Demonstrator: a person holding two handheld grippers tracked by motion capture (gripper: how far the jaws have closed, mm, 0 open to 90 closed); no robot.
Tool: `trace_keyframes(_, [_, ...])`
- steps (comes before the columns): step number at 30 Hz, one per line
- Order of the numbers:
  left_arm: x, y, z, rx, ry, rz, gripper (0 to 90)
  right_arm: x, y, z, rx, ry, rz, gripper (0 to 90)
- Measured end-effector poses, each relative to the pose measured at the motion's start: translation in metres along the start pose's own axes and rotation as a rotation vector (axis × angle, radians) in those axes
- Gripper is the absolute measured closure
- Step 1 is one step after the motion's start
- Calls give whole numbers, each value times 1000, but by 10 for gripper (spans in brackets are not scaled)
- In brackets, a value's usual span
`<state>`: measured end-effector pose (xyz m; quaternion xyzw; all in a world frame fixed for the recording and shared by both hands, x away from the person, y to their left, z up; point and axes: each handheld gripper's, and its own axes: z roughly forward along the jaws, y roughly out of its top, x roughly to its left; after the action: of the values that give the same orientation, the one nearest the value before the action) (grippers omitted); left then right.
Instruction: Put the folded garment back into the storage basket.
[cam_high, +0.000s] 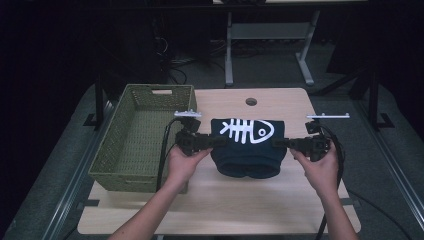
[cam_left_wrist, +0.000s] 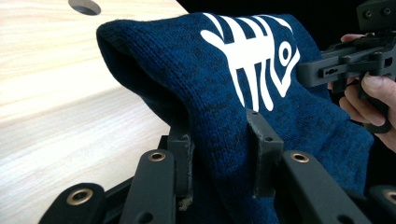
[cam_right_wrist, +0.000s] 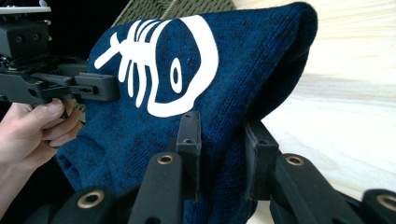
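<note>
Two hands hold tongs clamped on opposite sides of a navy knit sweater (cam_high: 247, 147) with a white fish-skeleton print: left tongs (cam_high: 216, 142) on its left edge, right tongs (cam_high: 280, 143) on its right. The folded garment hangs just above the tabletop (cam_high: 280, 200). Likely next: carrying it sideways into the green woven basket (cam_high: 145, 135).

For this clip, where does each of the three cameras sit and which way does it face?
High view: fixed above the person's side, looking forward and down at the table, basket and sweater; both forearms enter from below.
Left gripper view: rides the left gripper, looking along its jaws clamped on the sweater toward the right gripper and its hand.
Right gripper view: rides the right gripper, jaws clamped on the sweater, facing the left gripper and the basket.
Shared: both gripper views show the white fish skeleton print.
</note>
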<state>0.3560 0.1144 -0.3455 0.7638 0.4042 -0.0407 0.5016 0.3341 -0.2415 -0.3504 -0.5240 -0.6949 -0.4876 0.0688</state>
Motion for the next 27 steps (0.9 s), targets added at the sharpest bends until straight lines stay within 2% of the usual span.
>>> trace_keyframes(4, [2, 3, -6, -1, 4, -1, 675, 6, 4, 3, 5, -2, -9, 718])
trace_keyframes(9, [7, 8, -20, -11, 2, -4, 675, 18, 13, 7, 2, 38, -4, 716])
trace_keyframes(15, [11, 11, -34, -16, 22, 2, 675, 29, 21, 13, 9, 48, -11, 715])
trace_keyframes(21, [20, 16, -46, -16, 9, -17, 675, 39, 27, 22, 10, 59, -27, 716])
trace_keyframes(27, [25, 19, -57, -15, 19, -16, 675, 47, 32, 30, 16, 71, -25, 716])
